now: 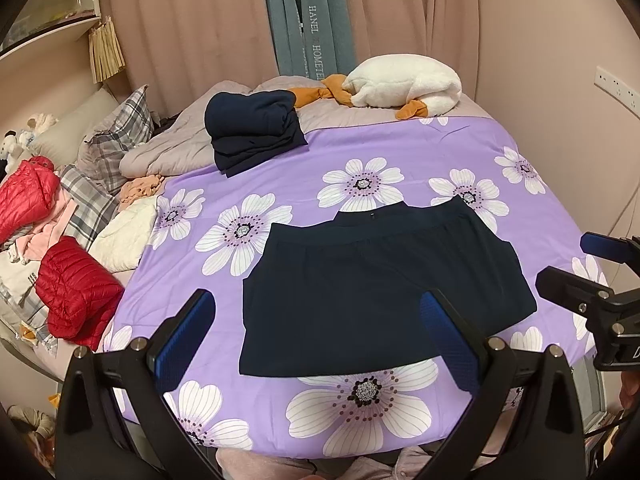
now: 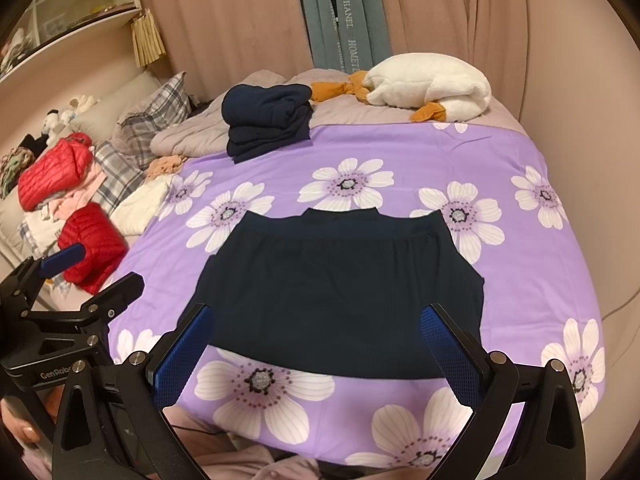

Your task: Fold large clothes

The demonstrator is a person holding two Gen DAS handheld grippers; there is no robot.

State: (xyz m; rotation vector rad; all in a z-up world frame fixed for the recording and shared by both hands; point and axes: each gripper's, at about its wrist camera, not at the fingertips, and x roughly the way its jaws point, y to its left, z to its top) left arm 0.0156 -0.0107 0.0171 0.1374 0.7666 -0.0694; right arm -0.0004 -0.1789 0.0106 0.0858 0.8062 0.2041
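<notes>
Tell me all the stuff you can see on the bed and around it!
Spread garment: one, dark navy, flat on purple sheet.
Folded clothes: one stack, navy, far side of bed.
Flower sheet: one, purple with white flowers.
Plush toy: one, white with orange parts, far edge.
Puffer jackets: two, red, left pile.
Plaid pillows: grey-white, left.
Curtains: pink, behind.
Left gripper: open, empty.
Right gripper: open, empty.

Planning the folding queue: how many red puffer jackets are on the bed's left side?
2. One red puffer jacket lies nearest, beside the purple floral sheet's left edge. The other red jacket sits farther back atop the pink clothes by the plaid pillows. More may be buried in that pile.
</notes>
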